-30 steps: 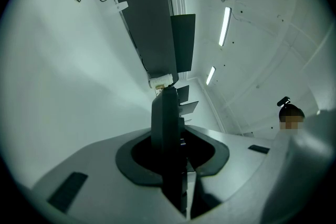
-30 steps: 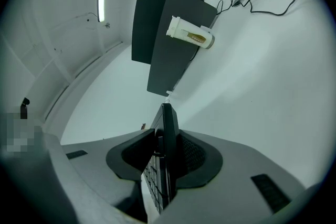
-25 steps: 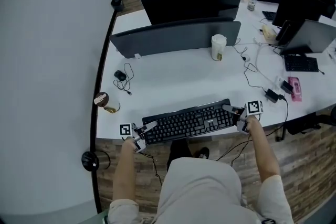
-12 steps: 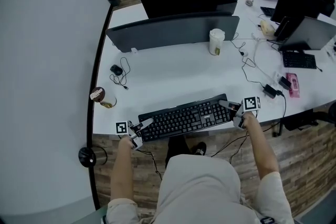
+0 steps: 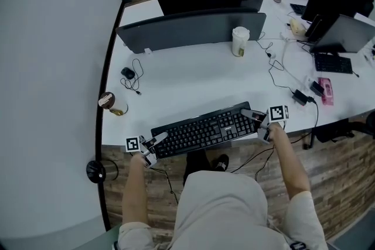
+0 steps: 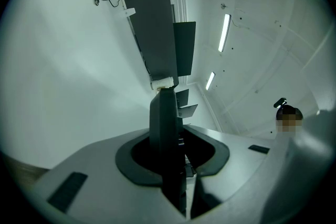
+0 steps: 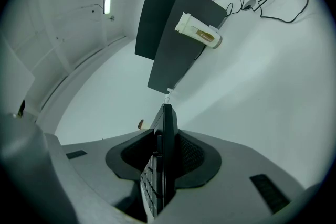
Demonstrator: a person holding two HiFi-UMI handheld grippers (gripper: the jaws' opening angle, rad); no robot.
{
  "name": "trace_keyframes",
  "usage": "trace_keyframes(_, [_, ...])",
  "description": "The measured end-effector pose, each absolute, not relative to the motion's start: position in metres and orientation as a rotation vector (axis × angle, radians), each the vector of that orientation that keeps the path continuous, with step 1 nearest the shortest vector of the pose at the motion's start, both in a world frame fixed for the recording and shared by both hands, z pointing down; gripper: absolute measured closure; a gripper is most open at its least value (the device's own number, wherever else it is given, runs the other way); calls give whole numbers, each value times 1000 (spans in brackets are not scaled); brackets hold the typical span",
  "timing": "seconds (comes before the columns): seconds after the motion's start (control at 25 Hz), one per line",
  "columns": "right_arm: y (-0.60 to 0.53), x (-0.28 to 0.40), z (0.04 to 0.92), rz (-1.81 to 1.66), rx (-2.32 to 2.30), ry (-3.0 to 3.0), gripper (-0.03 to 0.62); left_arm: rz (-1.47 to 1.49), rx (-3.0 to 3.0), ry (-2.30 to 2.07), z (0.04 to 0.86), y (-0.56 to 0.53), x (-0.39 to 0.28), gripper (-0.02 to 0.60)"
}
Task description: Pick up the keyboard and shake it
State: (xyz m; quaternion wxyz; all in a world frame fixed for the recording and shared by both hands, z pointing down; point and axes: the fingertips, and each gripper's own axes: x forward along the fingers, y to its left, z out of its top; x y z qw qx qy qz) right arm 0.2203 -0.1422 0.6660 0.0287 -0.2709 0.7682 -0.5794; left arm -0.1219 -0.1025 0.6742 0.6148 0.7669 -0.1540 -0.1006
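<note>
The black keyboard [image 5: 202, 130] lies along the white desk's front edge [image 5: 126, 139], its near side reaching over that edge. My left gripper [image 5: 153, 143] is shut on its left end and my right gripper [image 5: 256, 117] on its right end. In the left gripper view the keyboard [image 6: 164, 128] runs edge-on between the jaws, with the pads pressed to both faces. The right gripper view shows the same: the keyboard [image 7: 167, 149] is clamped edge-on, keys facing left. Whether it touches the desk I cannot tell.
Two dark monitors [image 5: 193, 26] stand at the back of the desk, a paper cup [image 5: 239, 42] beside them. A mouse with its cable [image 5: 128, 74] and a brown-lidded cup [image 5: 109, 102] sit at the left. Cables, a charger [image 5: 300, 97], a pink item [image 5: 327, 95] and another keyboard [image 5: 334, 64] lie at the right.
Both grippers keep their hold on the keyboard's ends. The keyboard has come slightly toward the desk's front edge, and the head view has shifted a little.
</note>
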Motion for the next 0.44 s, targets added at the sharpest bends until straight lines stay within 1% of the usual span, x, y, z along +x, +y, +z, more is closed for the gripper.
trace_keyframes(0.44, [-135, 219, 672, -1797, -841, 2372, 451, -225, 1778, -365, 676, -95, -125, 456])
